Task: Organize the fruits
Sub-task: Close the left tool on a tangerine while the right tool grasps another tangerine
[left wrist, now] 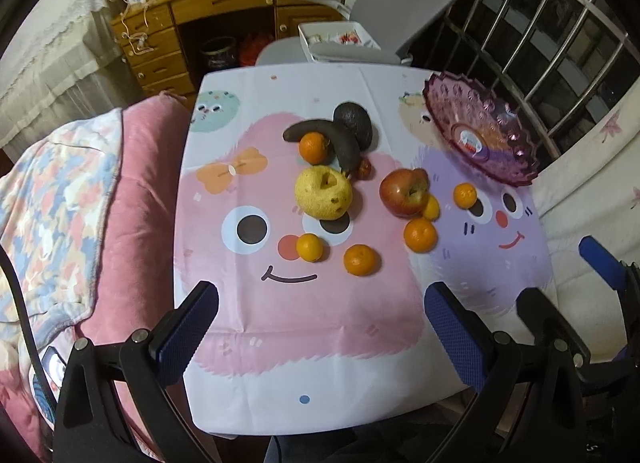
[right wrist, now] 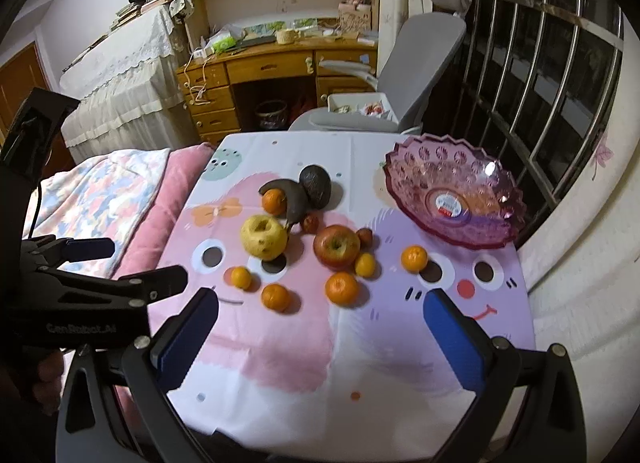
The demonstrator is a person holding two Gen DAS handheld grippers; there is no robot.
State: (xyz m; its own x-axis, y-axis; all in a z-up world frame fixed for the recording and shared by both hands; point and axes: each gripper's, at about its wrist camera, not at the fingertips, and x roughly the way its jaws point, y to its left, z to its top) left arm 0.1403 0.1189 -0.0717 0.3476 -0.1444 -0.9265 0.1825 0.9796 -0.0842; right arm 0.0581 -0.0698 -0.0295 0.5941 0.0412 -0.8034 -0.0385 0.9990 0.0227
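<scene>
Purple glass bowl [left wrist: 480,131] sits empty at the far right corner of the table [left wrist: 248,403], on the cartoon-print cloth. Left wrist view: my left gripper [left wrist: 324,331] hangs above the near edge, jaws spread wide, nothing between them. Fruit lies loose mid-table: yellow pear [left wrist: 323,193], red apple [left wrist: 404,193], blackened banana [left wrist: 320,135] touching an avocado [left wrist: 354,123], and mandarins scattered round. Nearest mandarin [left wrist: 360,260] lies almost straight ahead.

Right wrist view: my right gripper [right wrist: 320,339] hovers likewise, jaws spread and empty, my left tool visible off to the left side. Bowl [right wrist: 452,199] is on this side, so I judge the right arm suits the first transfers. Mandarin [right wrist: 341,288] is closest to it, apple [right wrist: 337,245] just behind.

Plan note: no fruit moved yet. Start with the near, isolated mandarins; descend straight, pads either side at the widest girth, close gently. Apple touches a small yellow fruit [right wrist: 365,265], so expect it to roll.
</scene>
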